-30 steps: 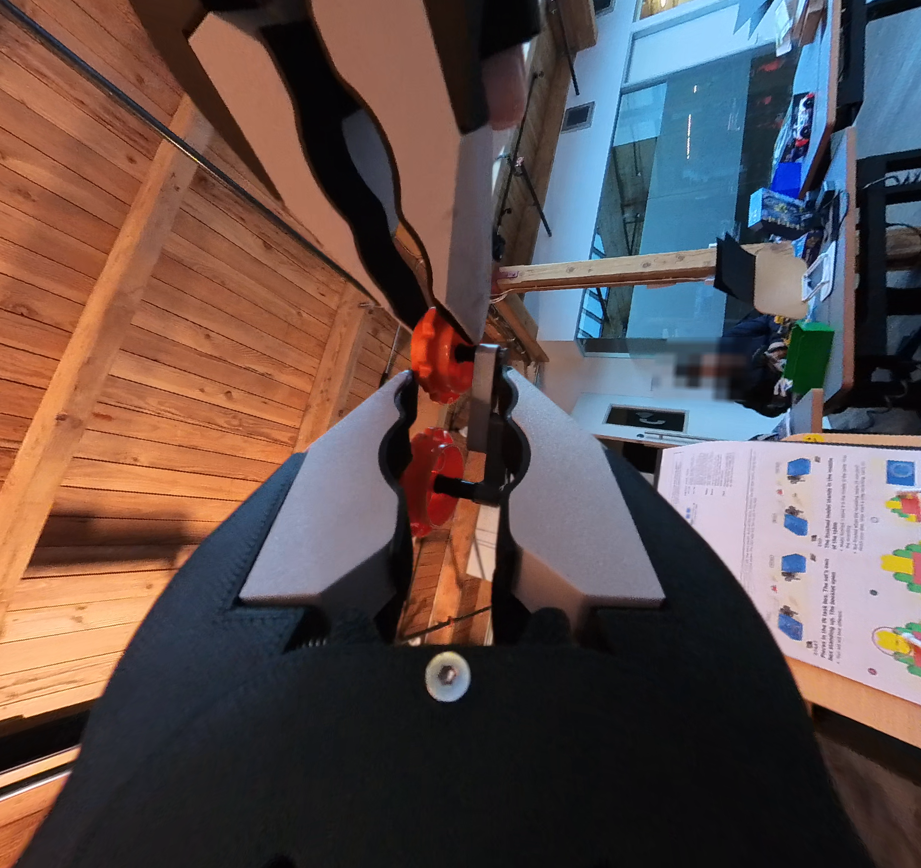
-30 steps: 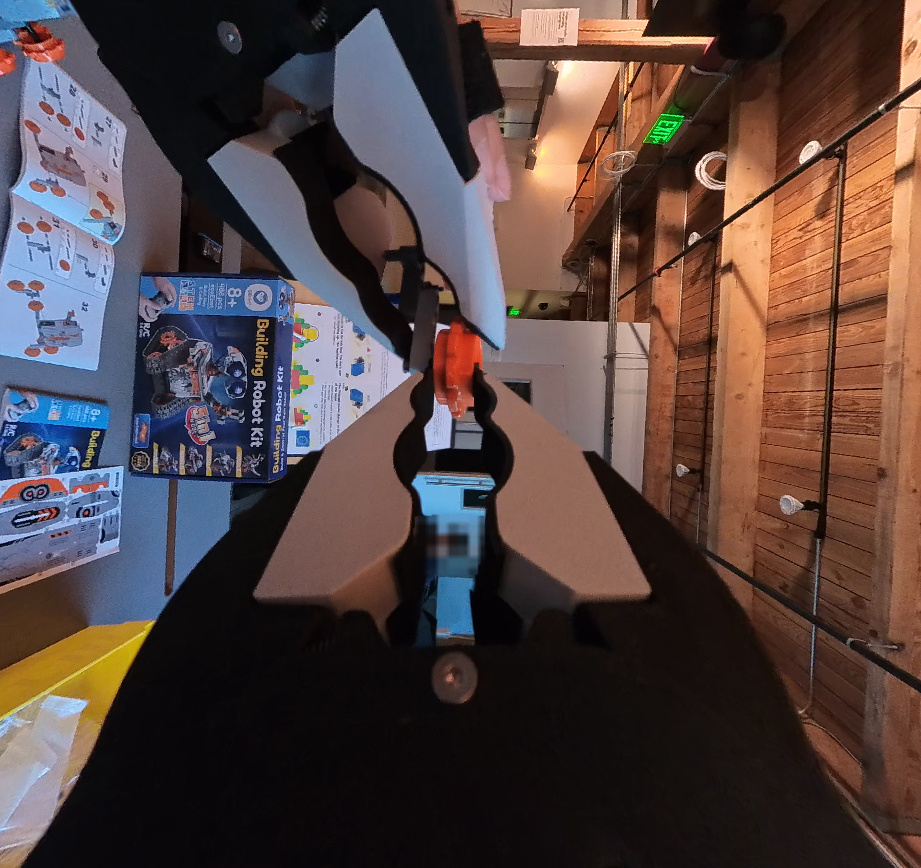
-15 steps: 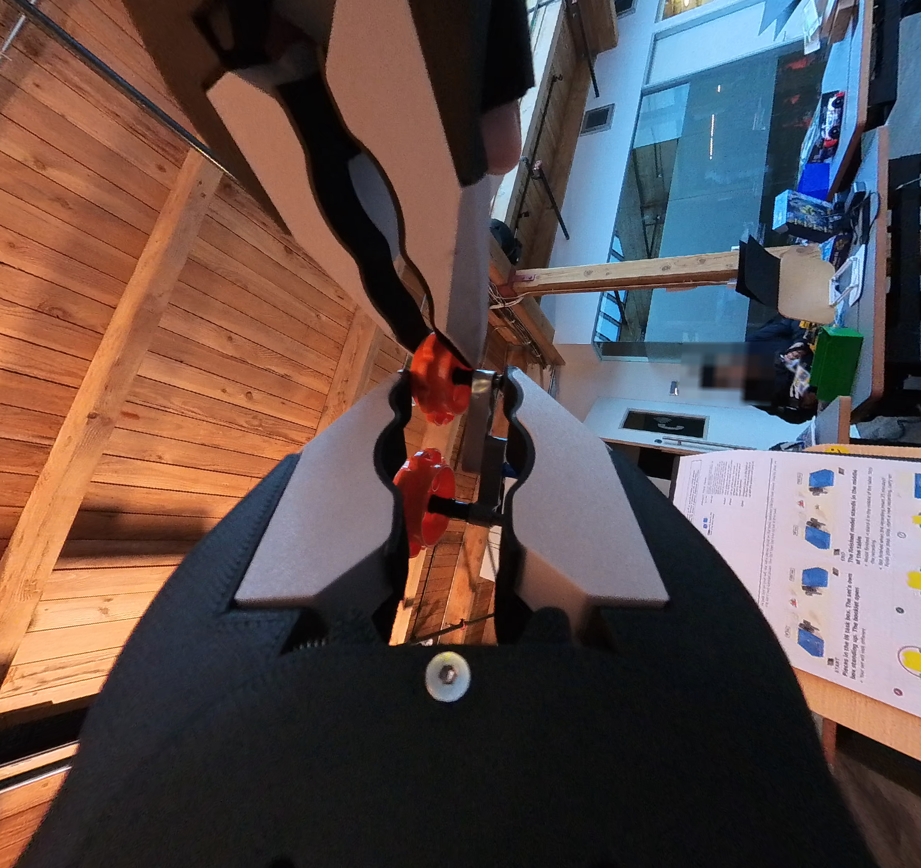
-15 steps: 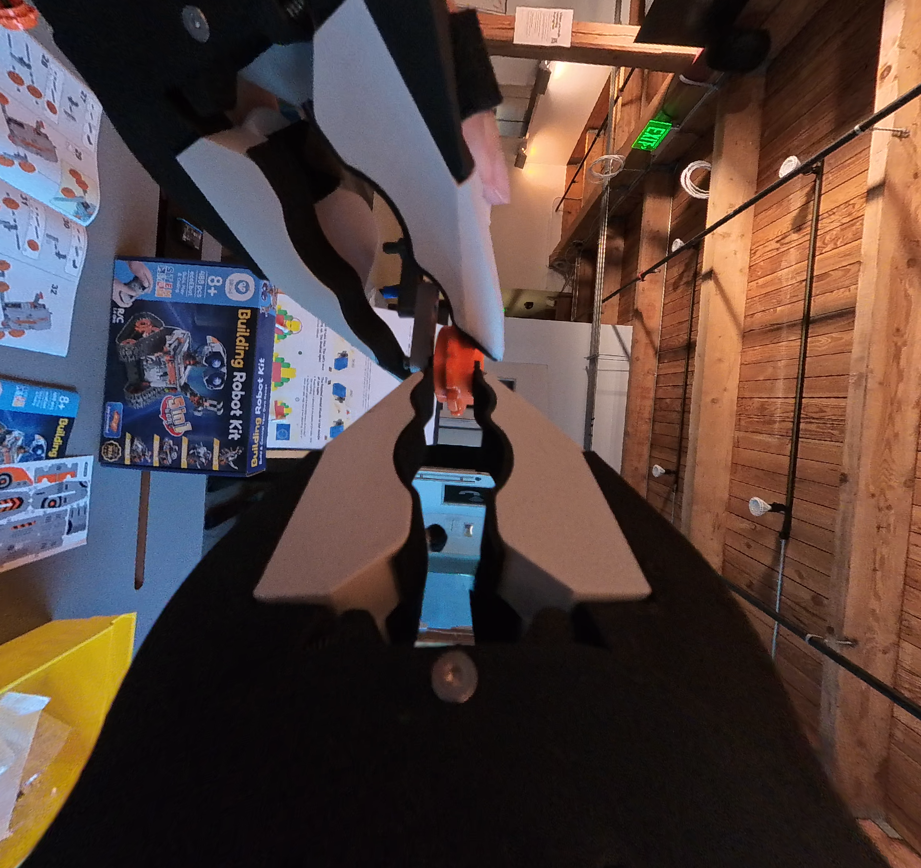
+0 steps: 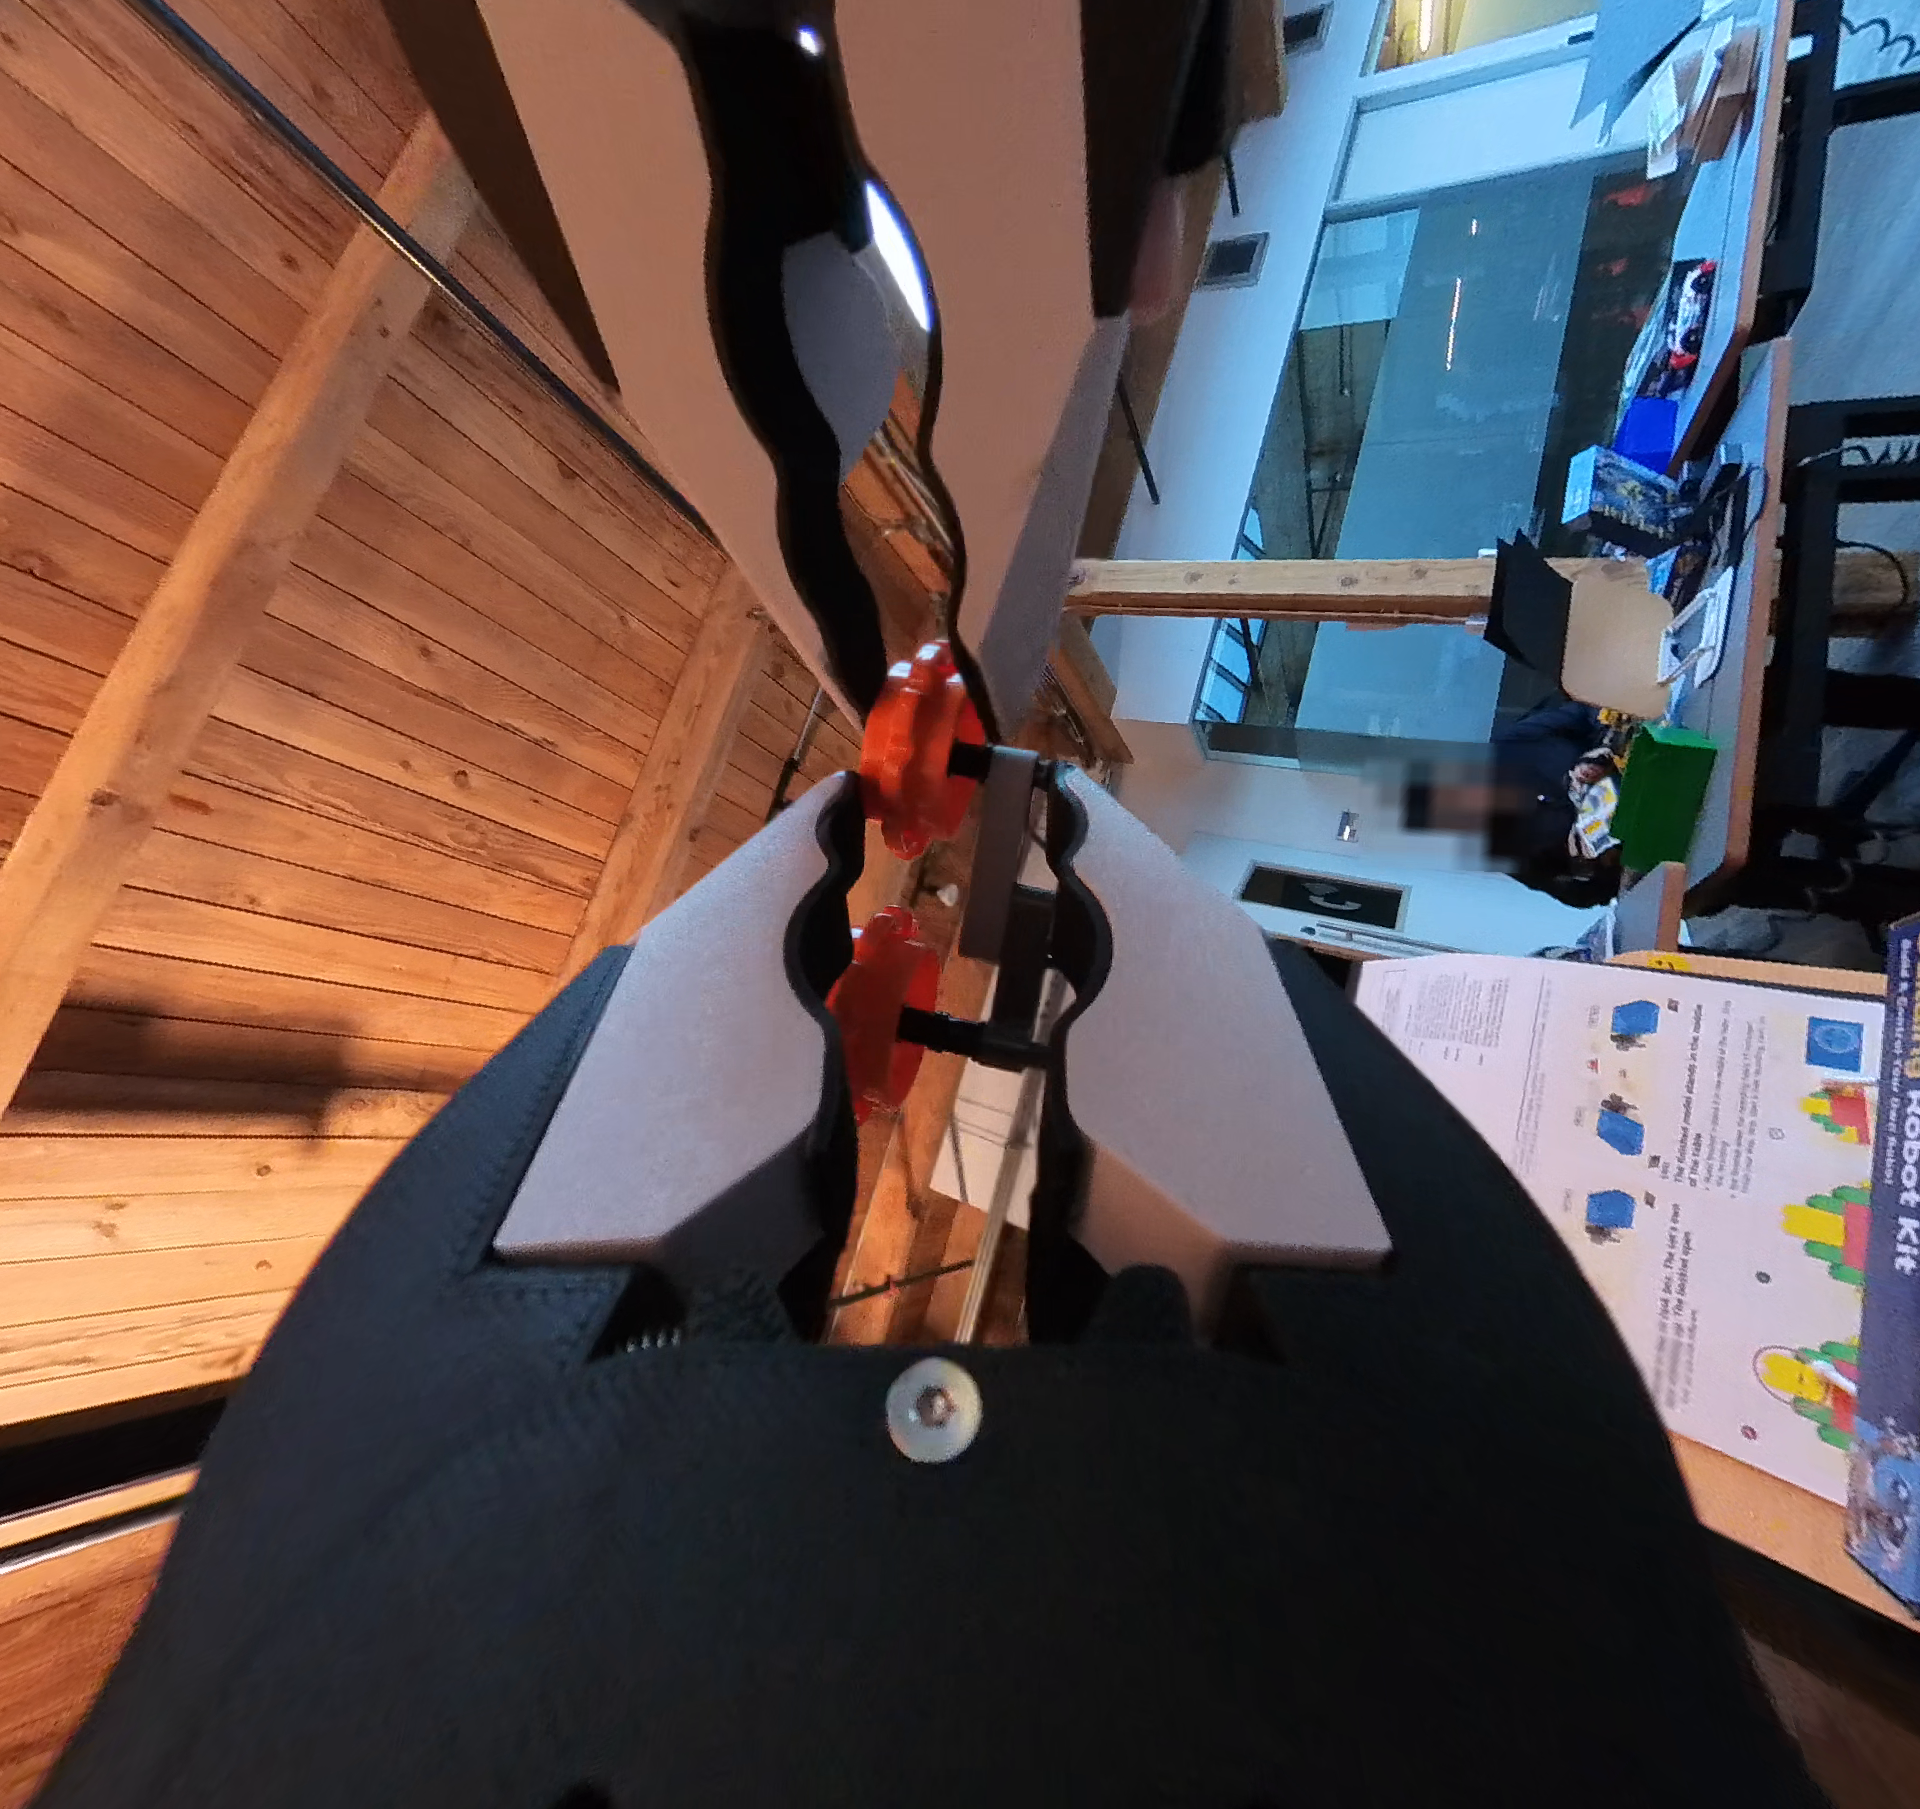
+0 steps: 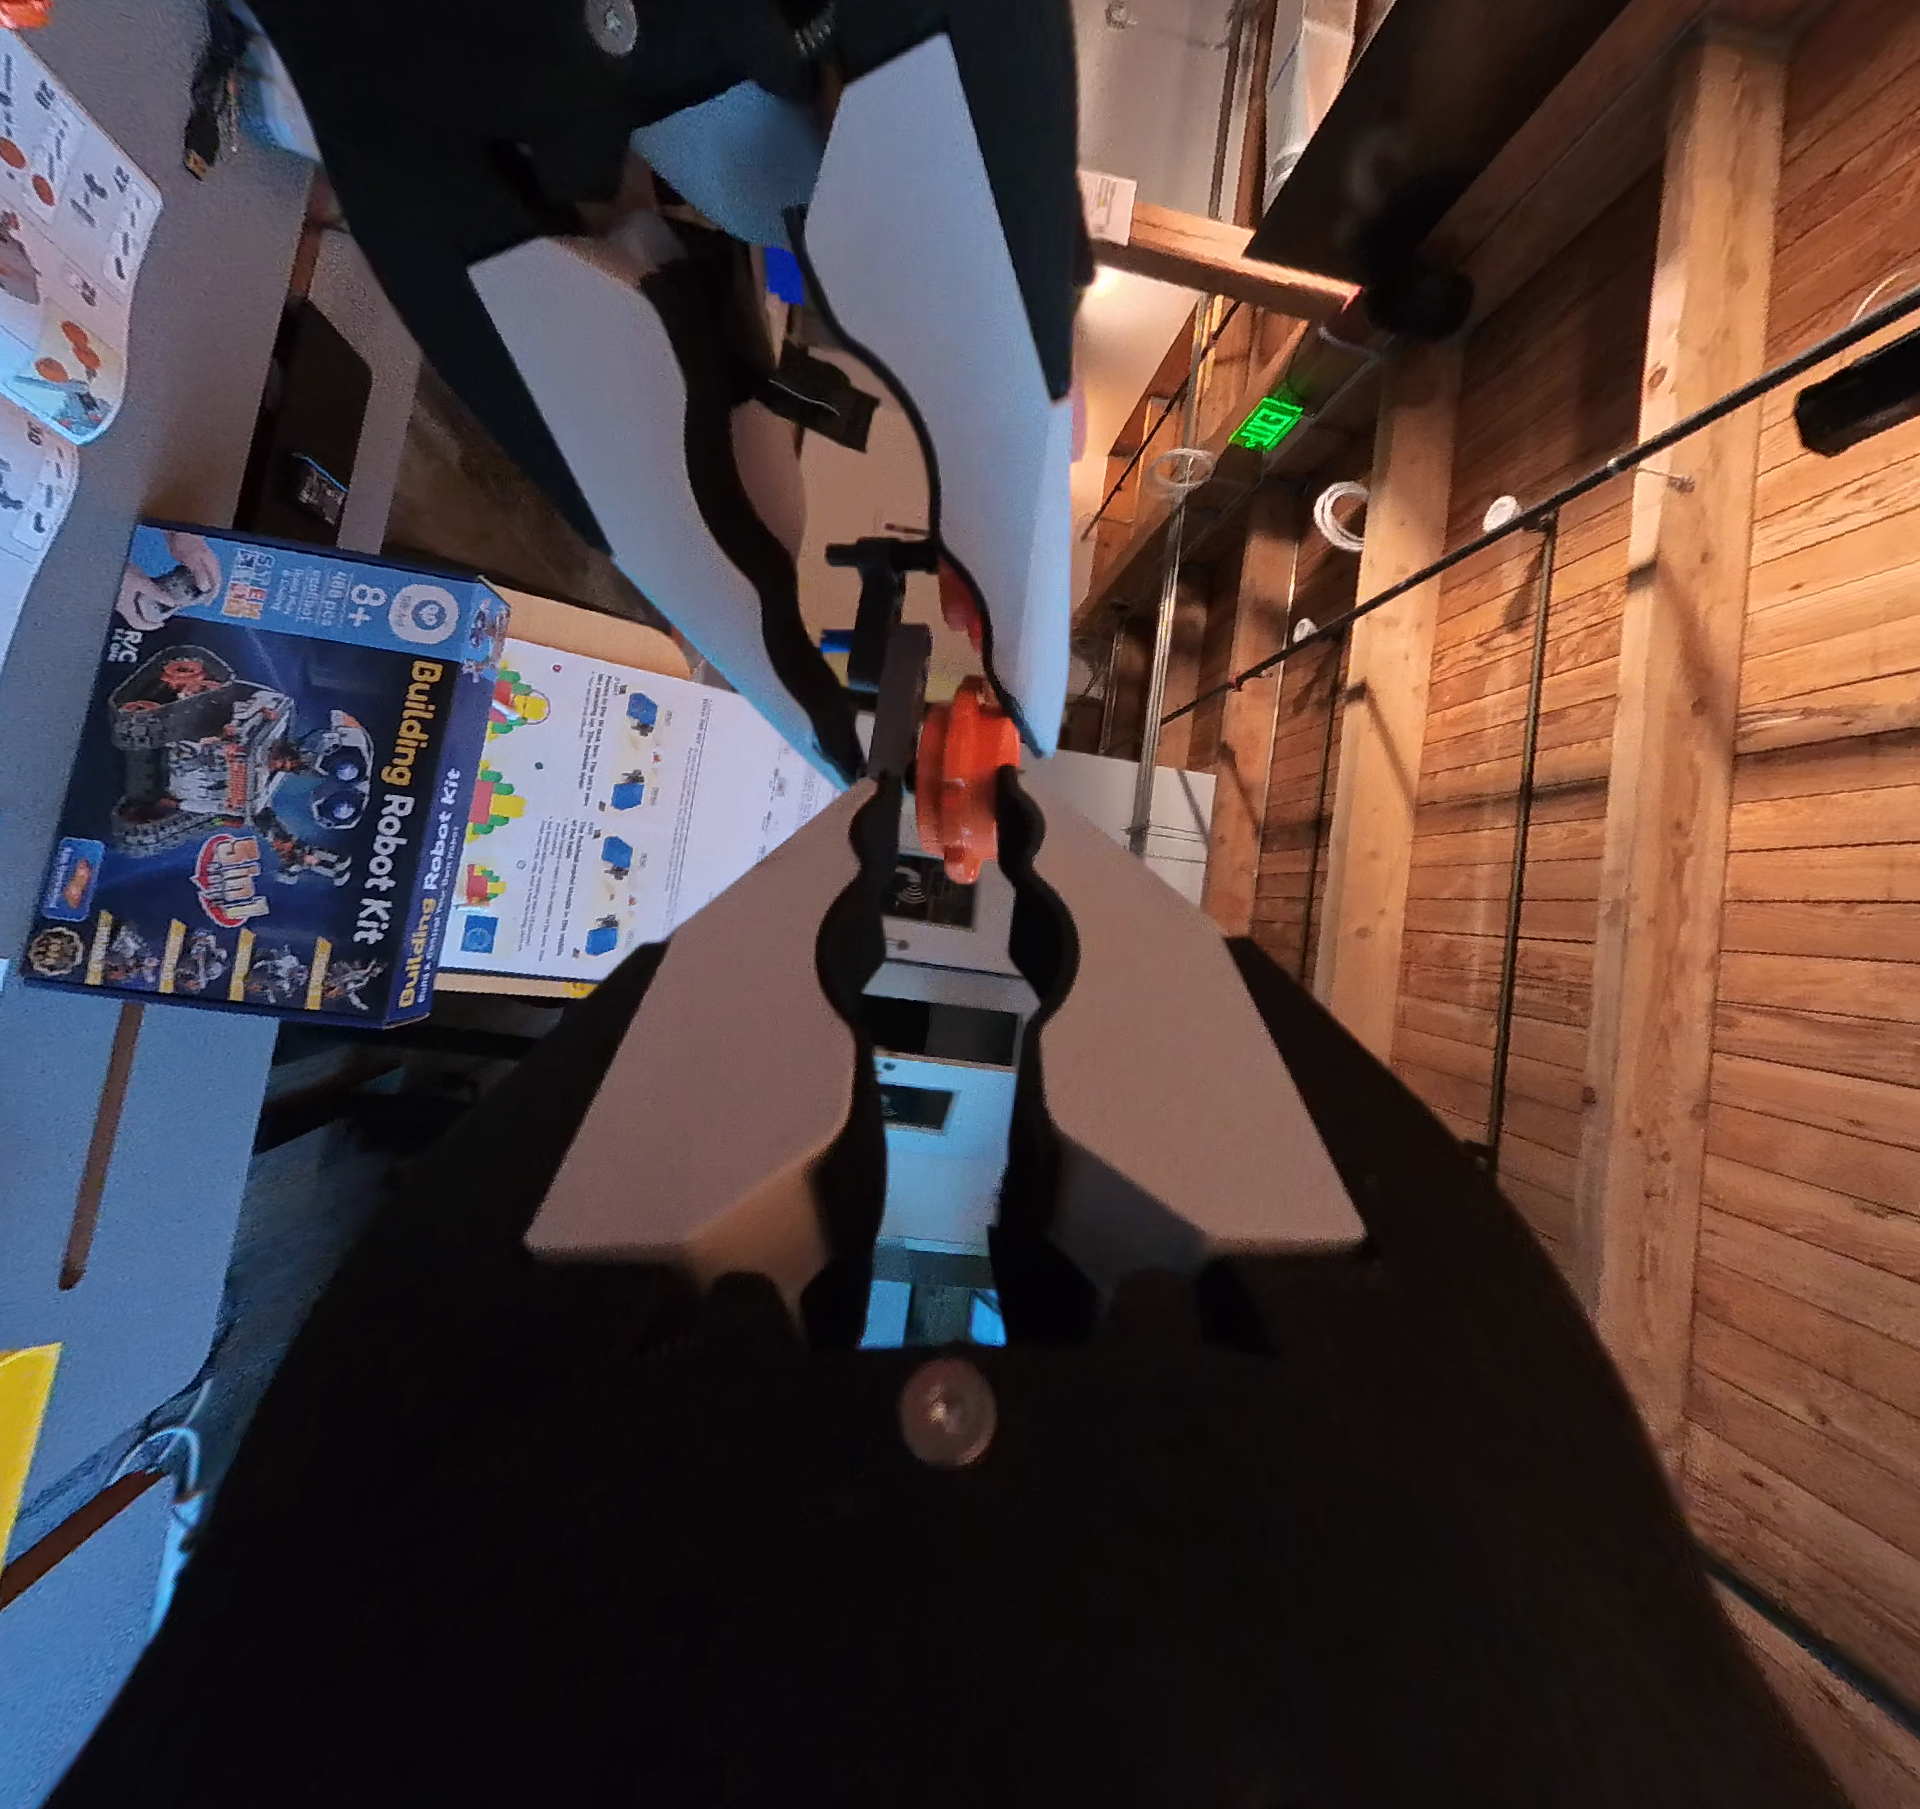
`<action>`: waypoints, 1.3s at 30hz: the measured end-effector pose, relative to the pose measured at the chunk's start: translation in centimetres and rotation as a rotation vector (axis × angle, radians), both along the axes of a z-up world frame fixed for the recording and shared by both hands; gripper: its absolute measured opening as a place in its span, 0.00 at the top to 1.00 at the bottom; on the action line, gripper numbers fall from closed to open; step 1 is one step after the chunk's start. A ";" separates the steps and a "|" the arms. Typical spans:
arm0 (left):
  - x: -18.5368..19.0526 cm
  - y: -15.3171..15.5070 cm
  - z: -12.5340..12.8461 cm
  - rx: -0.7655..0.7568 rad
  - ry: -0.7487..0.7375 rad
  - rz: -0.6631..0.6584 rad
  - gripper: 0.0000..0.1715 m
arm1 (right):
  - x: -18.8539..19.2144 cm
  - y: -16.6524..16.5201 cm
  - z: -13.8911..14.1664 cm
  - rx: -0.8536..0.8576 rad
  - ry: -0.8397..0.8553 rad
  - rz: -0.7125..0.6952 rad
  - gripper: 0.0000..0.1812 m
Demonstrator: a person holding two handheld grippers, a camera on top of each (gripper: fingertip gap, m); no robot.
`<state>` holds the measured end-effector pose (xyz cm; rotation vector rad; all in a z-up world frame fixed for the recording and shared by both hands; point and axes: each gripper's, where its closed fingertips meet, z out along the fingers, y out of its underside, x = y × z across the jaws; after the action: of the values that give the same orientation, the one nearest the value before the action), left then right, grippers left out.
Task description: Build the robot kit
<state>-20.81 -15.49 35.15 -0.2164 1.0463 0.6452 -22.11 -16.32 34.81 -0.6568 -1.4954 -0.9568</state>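
Since earlier: right tool [image 6: 940,814] drew nearer | left tool [image 5: 951,824] clamps grey bar [image 5: 997,860] | right tool pinches orange gear [image 6: 961,772] | gear seated on bar's axle, both grips on.

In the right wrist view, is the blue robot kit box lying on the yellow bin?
No, the blue box stands on the grey table, apart from the yellow bin.

Right gripper [image 6: 940,803]: closed on round orange plastic wheel [image 6: 961,772].
Left gripper [image 6: 935,710]: opposite, tips meeting the wheel's grey bar [image 6: 896,710].
Background: blue cardboard kit box [image 6: 270,772], wood-plank wall [image 6: 1714,824].
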 end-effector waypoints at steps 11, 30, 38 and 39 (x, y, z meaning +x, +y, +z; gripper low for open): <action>0.0 -0.7 -0.8 -0.007 0.033 -0.037 0.81 | 0.1 -0.3 -0.5 0.062 -0.074 0.015 0.90; -0.3 -1.6 -1.8 -0.123 0.042 -0.144 0.82 | -0.3 -1.0 -1.7 0.005 -0.081 0.079 0.84; -0.7 -2.3 -1.8 -0.200 0.032 -0.243 0.81 | -0.9 -1.2 -2.1 0.032 -0.064 0.087 0.74; -0.7 -2.5 -1.8 -0.211 0.030 -0.254 0.81 | -1.0 -1.1 -1.9 0.056 -0.059 0.084 0.74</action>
<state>-21.48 -17.95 33.34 -0.2525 1.1487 0.3097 -23.13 -17.45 32.86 -0.5260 -1.5304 -0.9572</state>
